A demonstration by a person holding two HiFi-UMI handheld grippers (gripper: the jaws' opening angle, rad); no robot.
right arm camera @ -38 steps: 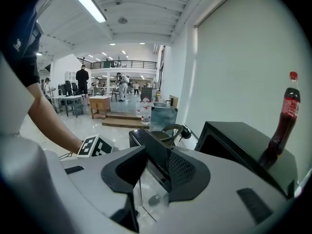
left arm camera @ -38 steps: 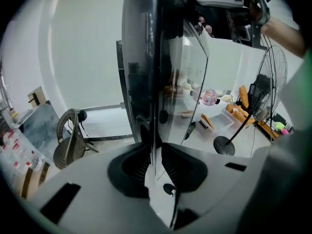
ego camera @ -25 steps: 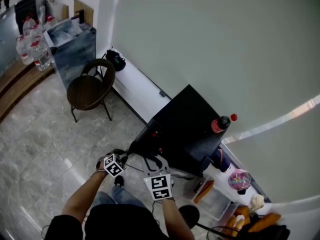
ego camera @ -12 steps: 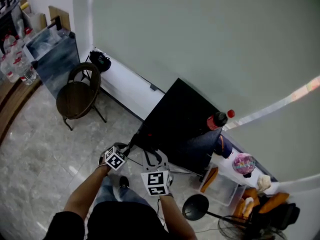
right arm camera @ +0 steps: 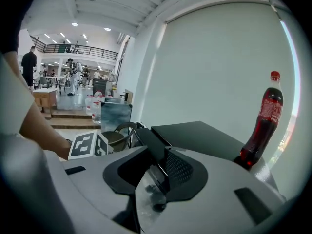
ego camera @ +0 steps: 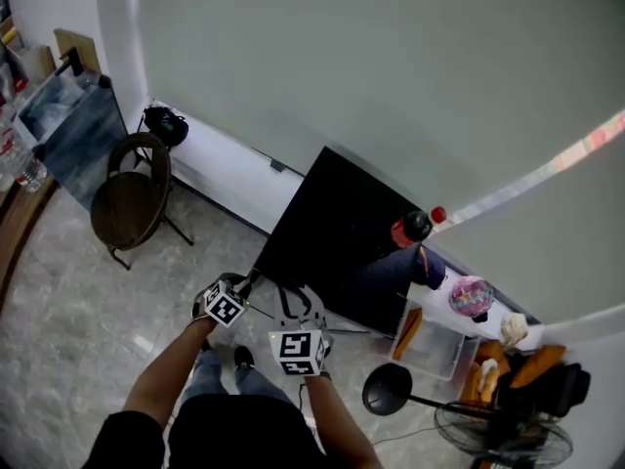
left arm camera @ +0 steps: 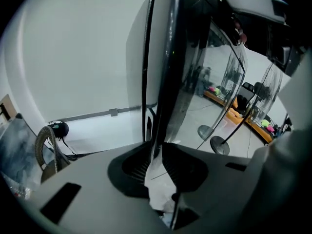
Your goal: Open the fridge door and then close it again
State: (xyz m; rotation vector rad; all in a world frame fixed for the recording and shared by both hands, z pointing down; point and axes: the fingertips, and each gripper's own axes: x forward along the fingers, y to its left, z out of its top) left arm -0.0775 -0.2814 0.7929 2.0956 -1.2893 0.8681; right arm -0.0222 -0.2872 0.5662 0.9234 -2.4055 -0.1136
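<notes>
The black mini fridge [ego camera: 347,218] stands against the wall with a cola bottle [ego camera: 410,228] on its top [right arm camera: 204,138]. Its glossy door [left arm camera: 168,72] runs upright between the pads of my left gripper [left arm camera: 156,160], which is shut on the door's edge. My right gripper [right arm camera: 157,162] is shut on the door's black top edge [right arm camera: 146,138], which angles slightly away from the fridge top. In the head view the left gripper [ego camera: 252,283] and the right gripper [ego camera: 296,301] sit side by side at the fridge's near corner.
A brown chair [ego camera: 127,198] and a grey cabinet [ego camera: 63,125] stand at the left, along a low white ledge [ego camera: 225,169]. To the right of the fridge are a clear bin [ego camera: 435,345], a black stand base [ego camera: 391,389] and a floor fan [ego camera: 508,438]. The cola bottle [right arm camera: 261,126] stands close to the right gripper.
Both grippers keep their hold on the door and have shifted a little with it. The head view has swung, so the chair and cabinet now sit further left and the fan has come into view.
</notes>
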